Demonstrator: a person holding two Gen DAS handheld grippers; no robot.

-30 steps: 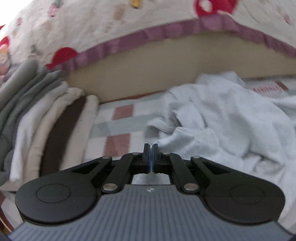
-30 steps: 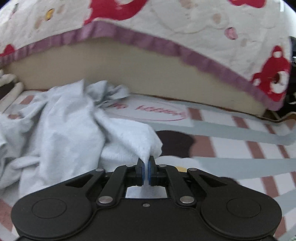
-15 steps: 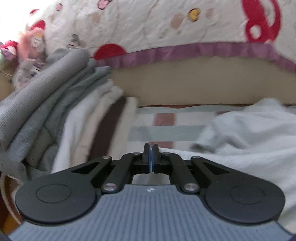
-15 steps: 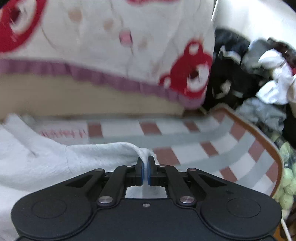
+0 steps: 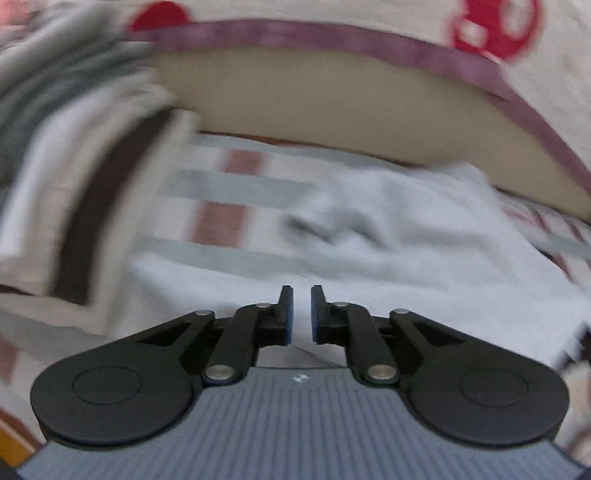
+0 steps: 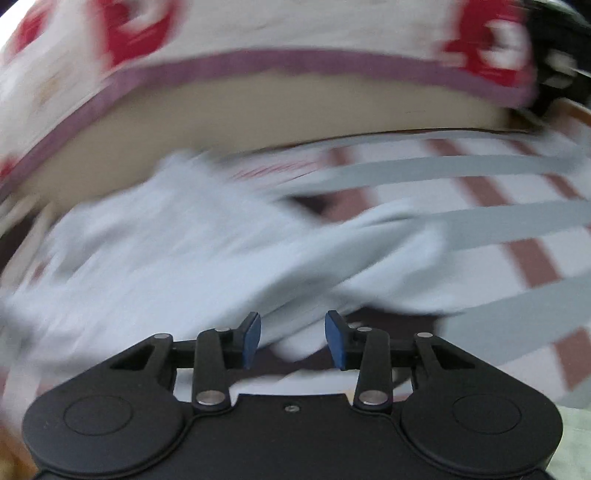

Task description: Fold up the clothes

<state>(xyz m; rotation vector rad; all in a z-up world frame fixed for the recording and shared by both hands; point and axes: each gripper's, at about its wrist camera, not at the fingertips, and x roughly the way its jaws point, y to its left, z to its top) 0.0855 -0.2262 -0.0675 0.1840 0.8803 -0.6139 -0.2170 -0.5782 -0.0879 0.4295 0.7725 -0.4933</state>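
A pale blue-white garment (image 5: 399, 236) lies spread on the checked mat, blurred by motion in both views. My left gripper (image 5: 298, 314) is open by a narrow gap just above the garment's near edge, with nothing between its pads. The same garment (image 6: 177, 251) fills the left and middle of the right wrist view. My right gripper (image 6: 292, 338) is open wider over a fold of the cloth, which lies loose below the fingers.
A stack of folded grey, white and brown clothes (image 5: 70, 177) stands at the left. A bed (image 5: 332, 107) with a purple-trimmed red-and-white blanket (image 6: 258, 29) runs along the back. The red and grey checked mat (image 6: 498, 206) extends to the right.
Both grippers were shut on the garment's edges and have now opened, letting the cloth drop flat on the mat. Both cameras have swung back toward the bed.
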